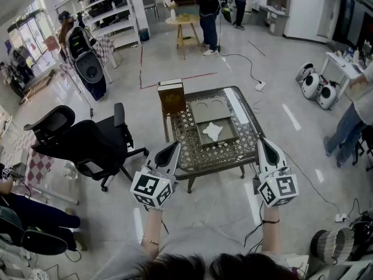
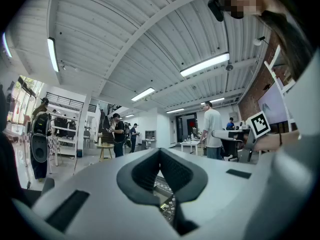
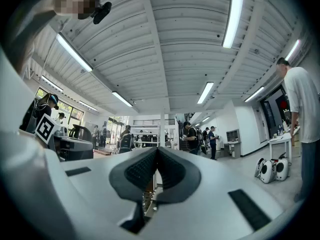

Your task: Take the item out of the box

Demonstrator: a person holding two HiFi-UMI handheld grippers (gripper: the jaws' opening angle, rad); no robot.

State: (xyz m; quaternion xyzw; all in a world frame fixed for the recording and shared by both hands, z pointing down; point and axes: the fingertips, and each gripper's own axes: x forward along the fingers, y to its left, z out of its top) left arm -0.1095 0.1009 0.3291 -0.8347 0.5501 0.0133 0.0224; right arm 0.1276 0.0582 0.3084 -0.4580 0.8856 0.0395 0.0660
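On a low lattice-top table (image 1: pixel 192 156) lies an open grey box (image 1: pixel 217 132) with a white crumpled item (image 1: pixel 213 130) inside it. Behind it lies a grey insert with two round hollows (image 1: pixel 210 108). A brown carton (image 1: pixel 172 97) stands upright at the table's far left corner. My left gripper (image 1: pixel 173 147) hovers off the front left corner, shut and empty. At the front right corner my right gripper (image 1: pixel 261 142) is also shut and empty. Both point up and forward; in the left gripper view the pads (image 2: pixel 150 166) meet, as do those in the right gripper view (image 3: pixel 145 169).
A black office chair (image 1: pixel 87 142) stands left of the table. A cable (image 1: pixel 250 69) runs across the floor behind it to a power strip. White round devices (image 1: pixel 315 86) sit at the right near a person (image 1: pixel 355 121). More people and a wooden stool (image 1: pixel 182 25) are farther back.
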